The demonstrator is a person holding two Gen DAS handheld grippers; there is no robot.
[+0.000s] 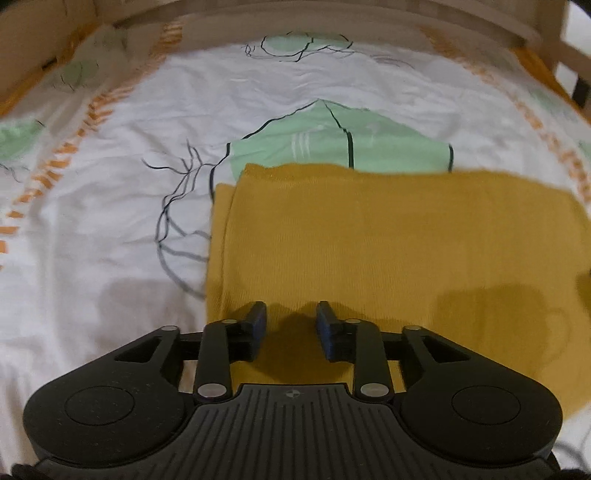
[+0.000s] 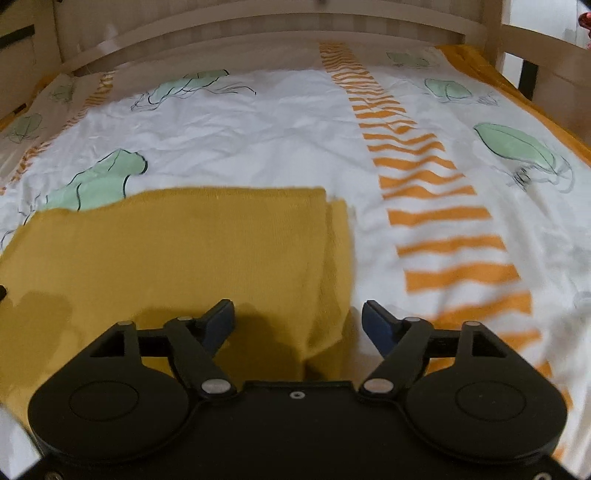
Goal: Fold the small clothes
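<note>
A mustard-yellow knitted garment lies flat on a bed covered by a white sheet printed with pale green shapes, thin black scribbled lines and bands of orange stripes. The garment is folded: along its left edge in the left wrist view a lower layer shows as a narrow strip beside the upper layer, and the same kind of strip shows along its right edge in the right wrist view. Its far edge runs roughly straight across, partly covering one of the green printed shapes.

The left gripper hovers over the near left part of the garment with its blue-padded fingers moderately apart; nothing sits between them, and only the cloth and its shadow show below. The right gripper stands over the garment's near right corner, its fingers spread wide, one over the yellow cloth and the other over the white sheet just beside the garment's edge. Neither gripper holds the cloth.

A light wooden bed frame curves along the far side of the sheet.
</note>
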